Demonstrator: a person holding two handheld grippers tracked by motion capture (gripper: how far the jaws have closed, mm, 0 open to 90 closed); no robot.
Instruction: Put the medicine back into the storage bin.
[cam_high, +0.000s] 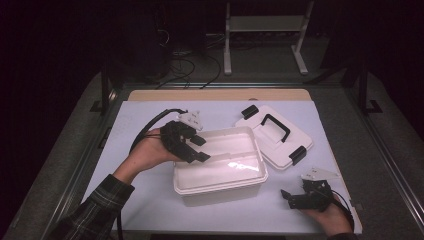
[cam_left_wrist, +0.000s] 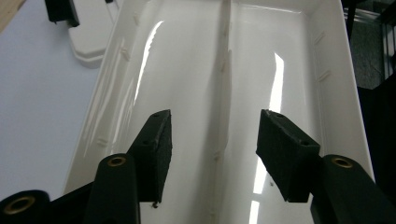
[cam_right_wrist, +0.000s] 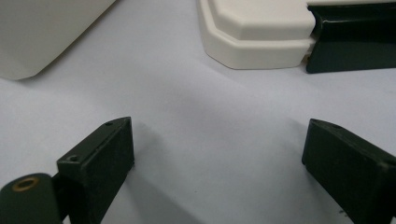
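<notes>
High view: white bin open, lid far right, no legible labels. Left gripper half-spread above bin, empty; right gripper wide, empty.

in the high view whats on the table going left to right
left gripper at the box's left rim → open white storage box → white lid with black handle and clips, lying farther back → right gripper near the table's right front corner
</notes>
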